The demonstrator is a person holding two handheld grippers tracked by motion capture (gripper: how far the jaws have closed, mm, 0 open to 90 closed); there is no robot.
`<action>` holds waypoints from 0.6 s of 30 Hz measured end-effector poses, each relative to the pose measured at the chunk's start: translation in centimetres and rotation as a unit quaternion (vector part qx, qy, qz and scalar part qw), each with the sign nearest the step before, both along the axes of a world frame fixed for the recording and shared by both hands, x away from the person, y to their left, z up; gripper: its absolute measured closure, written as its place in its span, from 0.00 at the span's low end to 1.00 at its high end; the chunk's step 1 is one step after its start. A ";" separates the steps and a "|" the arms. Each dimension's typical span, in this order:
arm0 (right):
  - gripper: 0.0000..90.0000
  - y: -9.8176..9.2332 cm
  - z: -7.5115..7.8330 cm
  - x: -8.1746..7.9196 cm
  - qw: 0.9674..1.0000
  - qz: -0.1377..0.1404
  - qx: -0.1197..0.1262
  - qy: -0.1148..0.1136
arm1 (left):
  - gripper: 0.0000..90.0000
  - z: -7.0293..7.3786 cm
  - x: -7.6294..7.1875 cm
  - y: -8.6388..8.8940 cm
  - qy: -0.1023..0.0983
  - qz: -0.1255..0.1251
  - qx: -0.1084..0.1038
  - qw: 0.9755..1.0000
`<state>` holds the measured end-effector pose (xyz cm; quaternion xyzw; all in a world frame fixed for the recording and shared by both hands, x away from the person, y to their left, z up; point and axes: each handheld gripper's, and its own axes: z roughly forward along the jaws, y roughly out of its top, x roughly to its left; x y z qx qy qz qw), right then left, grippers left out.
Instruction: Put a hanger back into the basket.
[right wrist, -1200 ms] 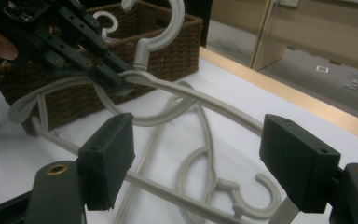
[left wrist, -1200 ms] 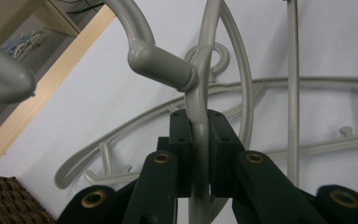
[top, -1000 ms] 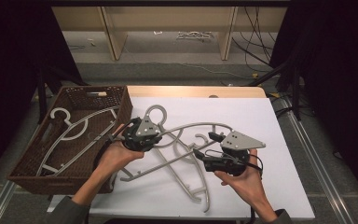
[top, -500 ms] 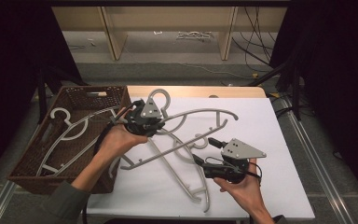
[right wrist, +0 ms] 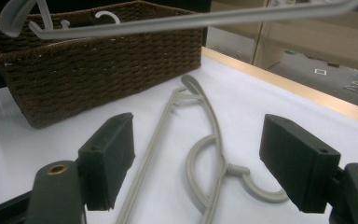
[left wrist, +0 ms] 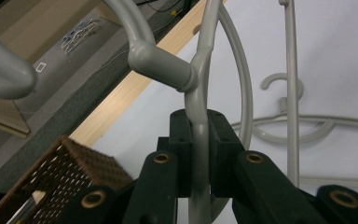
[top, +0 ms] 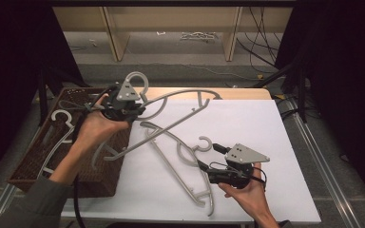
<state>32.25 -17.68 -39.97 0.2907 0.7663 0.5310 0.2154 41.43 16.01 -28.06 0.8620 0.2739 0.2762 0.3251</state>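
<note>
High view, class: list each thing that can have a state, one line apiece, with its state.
Left claw: shut on lifted hanger.
Lifted hanger: held off the table.
Right claw: open, holding nothing.
Second hanger: flat on the table.
Wicker basket: holds a white hanger.

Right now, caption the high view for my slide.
Left gripper lifts a grey hanger beside the basket; the open right gripper waits by another.

Hangers pale grey: lifted hanger (top: pixel 180 107), flat hanger (top: pixel 180 156). Basket (right wrist: pixel 121 60) dark brown, woven weave. Table top (top: pixel 247 123) white, pale wood edge. Gripper pads (right wrist: pixel 109 156) black. Floor grey.
</note>
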 end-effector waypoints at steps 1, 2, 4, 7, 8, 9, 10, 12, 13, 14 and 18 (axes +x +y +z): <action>0.30 0.0 0.0 0.0 1.000 -0.001 -0.003 0.002 | 0.91 0.0 0.0 0.4 0.000 0.005 -0.002 1.000; 0.30 -0.1 0.0 0.0 1.000 0.001 -0.007 0.006 | 0.91 0.1 0.1 1.0 -0.003 0.010 -0.001 1.000; 0.30 0.0 -0.2 0.0 1.000 0.003 -0.005 0.006 | 0.91 0.0 0.1 1.9 -0.002 0.016 -0.005 1.000; 0.30 0.2 -0.3 0.0 1.000 0.002 -0.008 0.007 | 0.91 0.0 0.1 3.6 -0.008 0.023 0.001 1.000; 0.30 0.2 -0.3 0.0 1.000 0.003 -0.010 0.007 | 0.91 -0.1 0.0 4.1 -0.002 0.031 -0.006 0.999; 0.30 0.2 -0.3 0.0 1.000 0.004 -0.011 0.009 | 0.91 -0.1 0.0 4.9 -0.002 0.040 -0.008 0.999; 0.30 0.2 -0.4 0.0 1.000 0.003 -0.010 0.009 | 0.91 -0.2 0.0 5.5 -0.001 0.048 -0.009 0.999; 0.30 0.2 -0.4 0.0 1.000 0.004 -0.010 0.010 | 0.91 -0.3 0.0 6.6 0.000 0.056 -0.009 0.998; 0.30 0.2 -0.4 0.0 1.000 0.004 -0.010 0.012 | 0.91 -0.4 0.0 7.2 -0.003 0.064 -0.009 0.998; 0.30 0.2 -0.5 0.0 1.000 0.002 -0.009 0.011 | 0.91 -0.5 0.2 7.8 -0.007 0.061 -0.009 0.998; 0.30 0.3 -0.7 0.1 1.000 0.001 -0.009 0.010 | 0.91 -0.9 0.4 9.9 -0.007 0.079 -0.014 0.997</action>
